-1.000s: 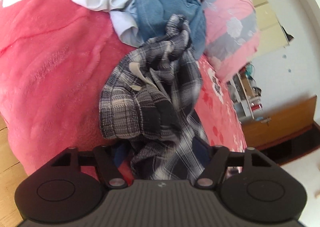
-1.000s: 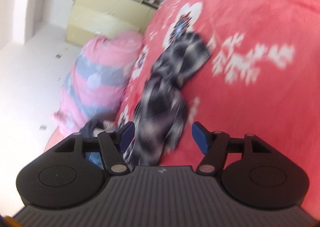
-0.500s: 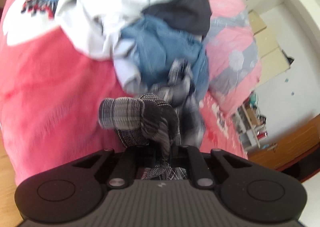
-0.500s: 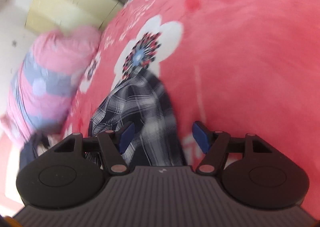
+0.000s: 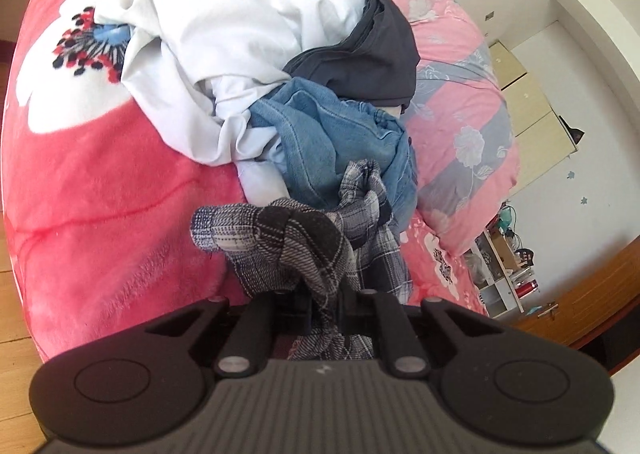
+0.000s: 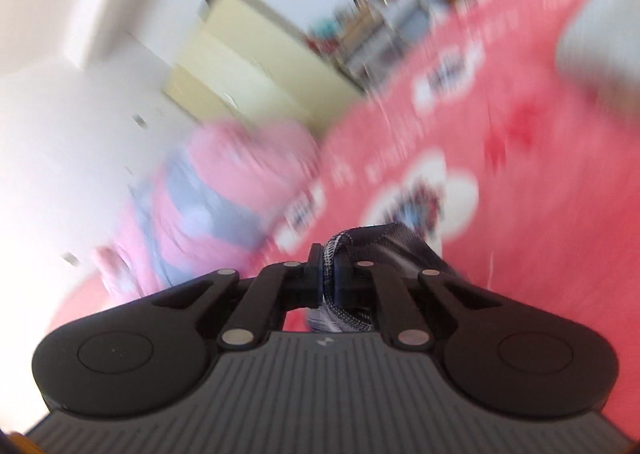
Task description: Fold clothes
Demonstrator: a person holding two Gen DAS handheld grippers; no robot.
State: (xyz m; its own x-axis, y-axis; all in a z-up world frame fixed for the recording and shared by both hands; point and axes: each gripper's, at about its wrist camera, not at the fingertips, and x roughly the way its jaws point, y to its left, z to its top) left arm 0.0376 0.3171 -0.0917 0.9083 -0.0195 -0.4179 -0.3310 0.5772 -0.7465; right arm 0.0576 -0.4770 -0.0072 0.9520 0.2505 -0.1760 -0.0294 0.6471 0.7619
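A grey and black plaid shirt (image 5: 304,242) lies bunched on the red flowered blanket (image 5: 100,182). My left gripper (image 5: 324,306) is shut on a fold of it, and the cloth humps up in front of the jaws. In the blurred right wrist view my right gripper (image 6: 328,274) is shut on another edge of the plaid shirt (image 6: 384,242), lifted off the red blanket (image 6: 540,214). Behind the shirt is a heap of a white garment (image 5: 240,26), a blue denim piece (image 5: 336,134) and a dark grey garment (image 5: 372,54).
A pink and grey flowered quilt (image 5: 460,126) is piled at the right of the bed. Beyond stand a cream cabinet (image 5: 532,102), a small shelf with clutter (image 5: 504,266) and brown wooden furniture (image 5: 580,314). Wooden floor (image 5: 12,318) shows at the left.
Both grippers have shut on the plaid shirt: the left half a second ago, the right just now. The right gripper has swung up quickly from the blanket, blurring its view.
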